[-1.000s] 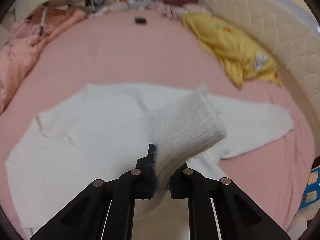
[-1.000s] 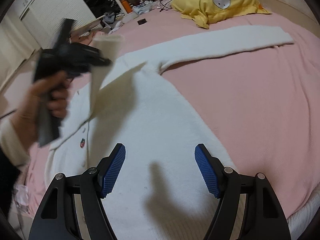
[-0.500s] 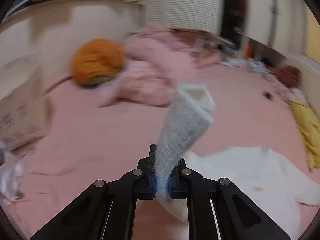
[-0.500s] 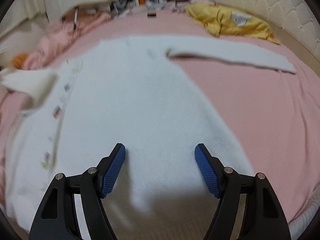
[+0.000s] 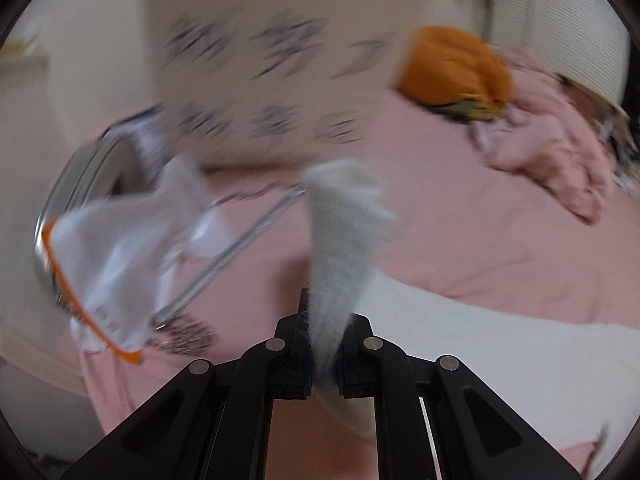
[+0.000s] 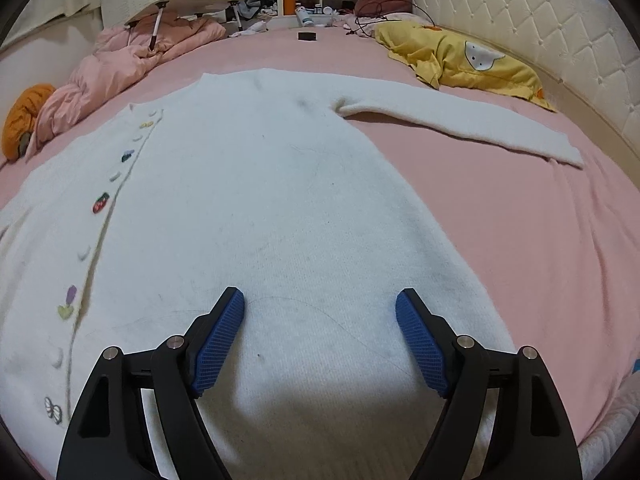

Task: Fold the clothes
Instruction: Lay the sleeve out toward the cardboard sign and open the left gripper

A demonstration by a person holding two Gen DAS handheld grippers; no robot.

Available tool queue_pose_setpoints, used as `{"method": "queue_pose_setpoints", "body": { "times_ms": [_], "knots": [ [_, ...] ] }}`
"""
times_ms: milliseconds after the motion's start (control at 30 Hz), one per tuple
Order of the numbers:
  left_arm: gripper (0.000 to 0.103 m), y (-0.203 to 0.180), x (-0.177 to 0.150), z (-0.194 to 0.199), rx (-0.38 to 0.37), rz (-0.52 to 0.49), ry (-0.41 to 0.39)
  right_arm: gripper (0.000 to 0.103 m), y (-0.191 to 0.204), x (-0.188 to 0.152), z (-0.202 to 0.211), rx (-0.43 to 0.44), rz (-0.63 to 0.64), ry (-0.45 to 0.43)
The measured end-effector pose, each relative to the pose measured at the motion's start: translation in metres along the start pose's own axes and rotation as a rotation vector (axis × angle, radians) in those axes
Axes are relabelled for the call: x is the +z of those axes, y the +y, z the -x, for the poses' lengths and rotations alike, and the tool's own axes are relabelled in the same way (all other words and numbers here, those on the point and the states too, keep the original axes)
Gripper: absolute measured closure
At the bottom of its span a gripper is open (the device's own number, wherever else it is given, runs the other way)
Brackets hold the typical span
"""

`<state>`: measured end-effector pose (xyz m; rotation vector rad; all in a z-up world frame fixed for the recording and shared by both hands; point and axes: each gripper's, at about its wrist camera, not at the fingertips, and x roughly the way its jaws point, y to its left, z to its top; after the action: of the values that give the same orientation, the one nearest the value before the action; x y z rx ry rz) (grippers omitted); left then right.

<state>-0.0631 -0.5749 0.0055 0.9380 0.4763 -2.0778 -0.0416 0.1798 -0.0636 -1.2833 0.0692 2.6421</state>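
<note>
Left wrist view shows the left gripper (image 5: 322,354) clamped on a fluffy white knit cardigan's (image 6: 256,216) sleeve cuff (image 5: 340,240), which may slip free mid-swing, while the right gripper (image 6: 320,340) hovers open above the cardigan spread flat on the pink bedsheet (image 6: 520,220).

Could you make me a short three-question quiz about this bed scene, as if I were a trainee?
1. True or false: the right gripper has its jaws shut on the white cardigan.
2. What does the left gripper hold? A) the yellow pillow B) the cardigan's sleeve cuff C) the orange bundle
3. Fill in: the cardigan's other sleeve lies stretched out flat on the pink ____.

Key:
1. False; its jaws are open, above the cardigan.
2. B.
3. Bedsheet.
</note>
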Motion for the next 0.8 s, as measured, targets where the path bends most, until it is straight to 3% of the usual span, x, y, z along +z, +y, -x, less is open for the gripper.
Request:
{"method": "queue_pose_setpoints", "body": {
  "times_ms": [167,267,333,367,400,433,533,600,700,800],
  "knots": [
    [0.092,0.012,-0.020,-0.026,0.064,-0.027,0.053,0.024,0.002,-0.002,0.000,-0.019,0.014,-0.007],
    [0.084,0.000,-0.031,-0.042,0.140,-0.108,0.098,0.024,0.001,-0.002,0.000,-0.023,0.016,-0.001],
    [0.058,-0.006,-0.033,-0.033,0.219,-0.147,0.066,0.024,0.001,-0.002,0.001,-0.026,0.012,0.004],
    [0.036,-0.009,-0.033,-0.025,0.267,-0.153,0.042,0.024,0.002,-0.002,0.002,-0.029,0.007,0.008],
    [0.034,-0.011,-0.034,-0.010,0.314,-0.146,-0.004,0.024,0.002,-0.002,0.003,-0.032,0.005,0.010],
    [0.034,-0.014,-0.037,0.004,0.313,-0.144,-0.042,0.024,0.003,-0.002,0.004,-0.039,0.007,0.012],
    [0.031,-0.046,-0.054,0.067,0.153,-0.190,-0.151,0.024,0.012,0.000,0.015,-0.052,0.037,-0.009],
    [0.022,-0.069,-0.067,0.107,0.039,-0.229,-0.207,0.024,0.023,0.001,0.030,-0.021,0.080,-0.062],
    [0.021,-0.130,-0.111,0.151,-0.240,-0.363,-0.098,0.024,0.038,0.000,0.046,0.032,0.133,-0.097],
    [0.021,-0.185,-0.172,0.180,-0.466,-0.450,0.038,0.024,0.041,-0.003,0.050,0.074,0.111,-0.069]
  ]
}}
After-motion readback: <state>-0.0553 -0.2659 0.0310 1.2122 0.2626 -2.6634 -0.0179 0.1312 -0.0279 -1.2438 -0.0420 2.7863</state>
